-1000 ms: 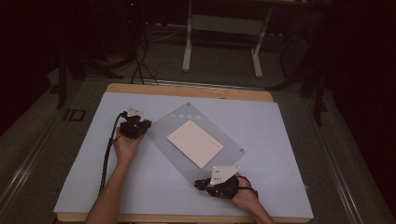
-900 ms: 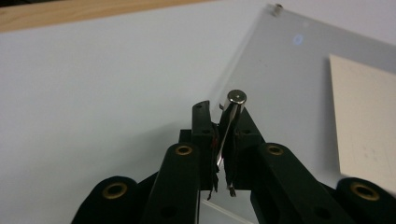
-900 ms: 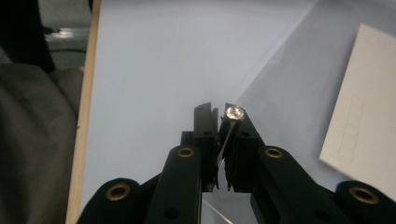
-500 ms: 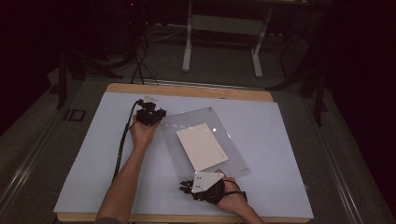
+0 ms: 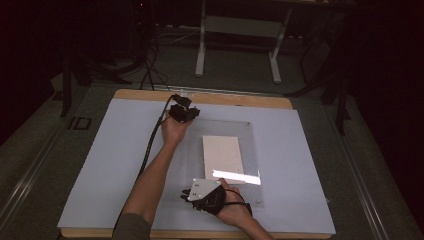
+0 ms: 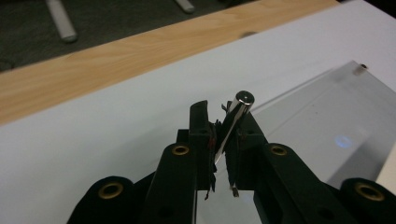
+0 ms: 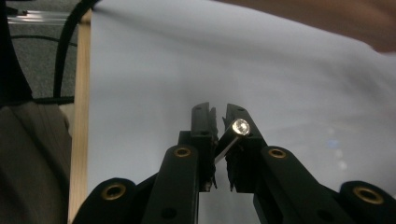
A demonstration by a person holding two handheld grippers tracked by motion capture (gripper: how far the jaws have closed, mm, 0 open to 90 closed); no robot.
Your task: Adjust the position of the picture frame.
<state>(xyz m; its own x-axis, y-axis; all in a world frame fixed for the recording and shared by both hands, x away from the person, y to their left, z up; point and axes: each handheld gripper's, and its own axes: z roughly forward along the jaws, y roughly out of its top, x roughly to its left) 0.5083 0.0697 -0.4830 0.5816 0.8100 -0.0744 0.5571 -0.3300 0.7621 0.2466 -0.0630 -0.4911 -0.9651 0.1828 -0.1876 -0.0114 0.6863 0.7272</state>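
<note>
Clear acrylic plate (image 5: pixel 222 150) lies flat mid-bench, long edges square to bench (image 5: pixel 100 165) edges; white card (image 5: pixel 222 156) sandwiched at centre. Metal standoff (image 6: pixel 236 114) at each corner. Left hand-held gripper (image 5: pixel 184 113) clamped on standoff at plate's far-left corner; right hand-held gripper (image 5: pixel 202 196) clamped on second standoff (image 7: pixel 233 133) at near-left corner, toward bench's near edge. Right jaws just closing slightly.

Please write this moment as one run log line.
left gripper: shut on far corner standoff of clear acrylic plate | right gripper: shut on near corner standoff
</note>
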